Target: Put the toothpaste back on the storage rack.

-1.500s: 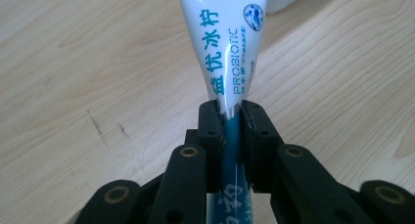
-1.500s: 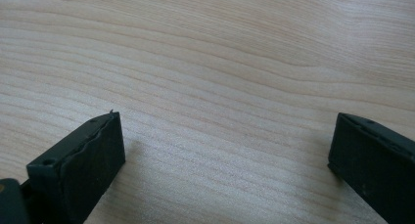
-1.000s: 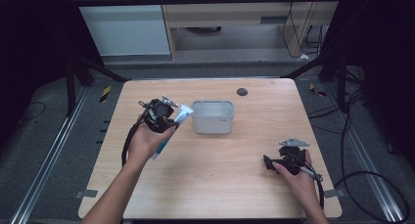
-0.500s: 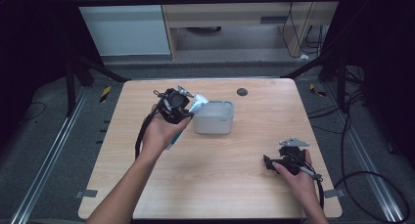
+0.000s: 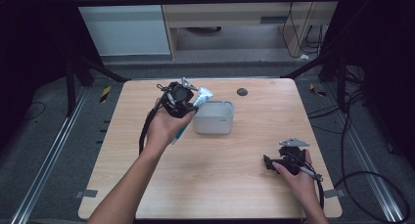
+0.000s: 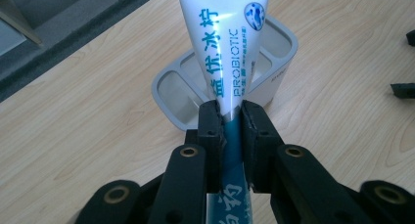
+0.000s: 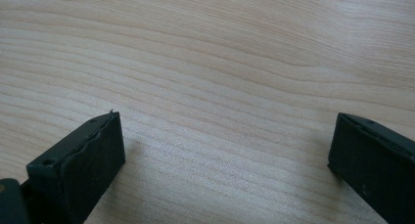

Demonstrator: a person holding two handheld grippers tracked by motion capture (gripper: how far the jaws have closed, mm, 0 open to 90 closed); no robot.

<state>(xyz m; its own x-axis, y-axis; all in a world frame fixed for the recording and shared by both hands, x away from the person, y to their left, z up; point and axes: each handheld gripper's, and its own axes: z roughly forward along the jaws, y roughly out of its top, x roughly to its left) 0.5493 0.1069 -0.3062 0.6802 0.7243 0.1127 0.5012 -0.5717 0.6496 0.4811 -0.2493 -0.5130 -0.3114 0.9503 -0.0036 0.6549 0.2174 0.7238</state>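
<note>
Lifted since a second ago: white-and-teal toothpaste tube (image 6: 230, 53), pinched by left gripper (image 6: 231, 117), now above grey plastic two-compartment holder (image 5: 214, 117) at table's twelve o'clock, ready for insertion; right gripper (image 7: 225, 155) spread, idle at five o'clock.

Your left gripper (image 5: 188, 99) holds the toothpaste tube (image 6: 226, 48) clamped, and the tube's broad end juts ahead of the jaws, right over the grey holder (image 5: 214, 117). The holder's rim and its dividing wall stand just below and ahead; bare table (image 5: 122, 136) lies open to either side of it. A small dark disc (image 5: 241, 92) sits beyond the holder. Your right gripper (image 5: 274, 163) stands wide, with only bare wood between and ahead of its jaws.
</note>
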